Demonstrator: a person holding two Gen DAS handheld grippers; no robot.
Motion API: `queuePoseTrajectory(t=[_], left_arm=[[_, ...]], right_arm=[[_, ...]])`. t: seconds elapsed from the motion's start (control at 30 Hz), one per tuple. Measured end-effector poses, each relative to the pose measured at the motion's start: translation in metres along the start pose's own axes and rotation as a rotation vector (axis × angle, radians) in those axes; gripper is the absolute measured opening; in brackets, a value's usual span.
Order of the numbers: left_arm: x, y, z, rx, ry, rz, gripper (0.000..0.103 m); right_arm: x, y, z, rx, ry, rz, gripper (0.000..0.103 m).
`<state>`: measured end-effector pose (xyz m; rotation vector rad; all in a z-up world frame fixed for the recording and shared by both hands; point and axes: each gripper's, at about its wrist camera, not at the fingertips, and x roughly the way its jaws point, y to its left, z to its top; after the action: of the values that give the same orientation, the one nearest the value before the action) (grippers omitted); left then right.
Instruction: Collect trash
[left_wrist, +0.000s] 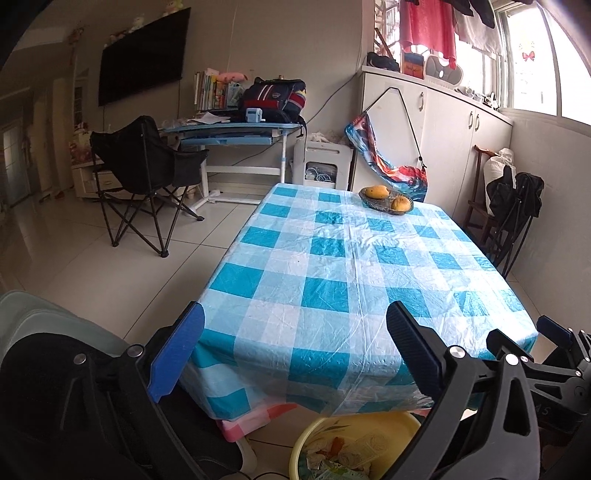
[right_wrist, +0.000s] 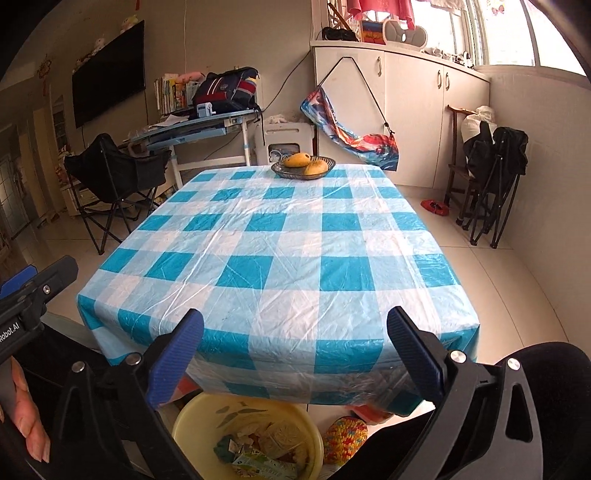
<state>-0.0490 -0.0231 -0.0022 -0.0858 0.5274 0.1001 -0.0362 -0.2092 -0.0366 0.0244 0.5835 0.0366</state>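
Note:
A yellow basin (left_wrist: 317, 432) (right_wrist: 192, 417) stands on the floor below the table's near edge and holds trash: crumpled paper, wrappers and scraps (left_wrist: 343, 458) (right_wrist: 258, 446). My left gripper (left_wrist: 295, 332) is open and empty, held above the table's near left corner. My right gripper (right_wrist: 295, 332) is open and empty, held above the near edge over the basin. The right gripper's fingers (left_wrist: 552, 328) show at the right edge of the left wrist view. The left gripper's body shows at the left edge of the right wrist view.
The table (left_wrist: 332, 266) (right_wrist: 288, 251) has a blue and white checked plastic cloth. A dark bowl with mangoes (left_wrist: 386, 199) (right_wrist: 303, 166) sits at its far end. A black folding chair (left_wrist: 144, 173) stands left. A knitted ball (right_wrist: 345, 439) lies beside the basin.

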Motion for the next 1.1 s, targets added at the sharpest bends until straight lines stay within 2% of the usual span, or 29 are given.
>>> queuePoseTrajectory(t=[0.5,1.1], left_arm=[[0.001,-0.006,0.002,0.049,-0.027,0.028,0.096],[-0.007,-0.013,-0.002,0.054,-0.075,0.024,0.096]], right_arm=[[0.004,0.004,0.004,-0.035,-0.007,-0.043,0.095],[0.001,0.016,-0.002,-0.089,-0.006,-0.047,0.096]])
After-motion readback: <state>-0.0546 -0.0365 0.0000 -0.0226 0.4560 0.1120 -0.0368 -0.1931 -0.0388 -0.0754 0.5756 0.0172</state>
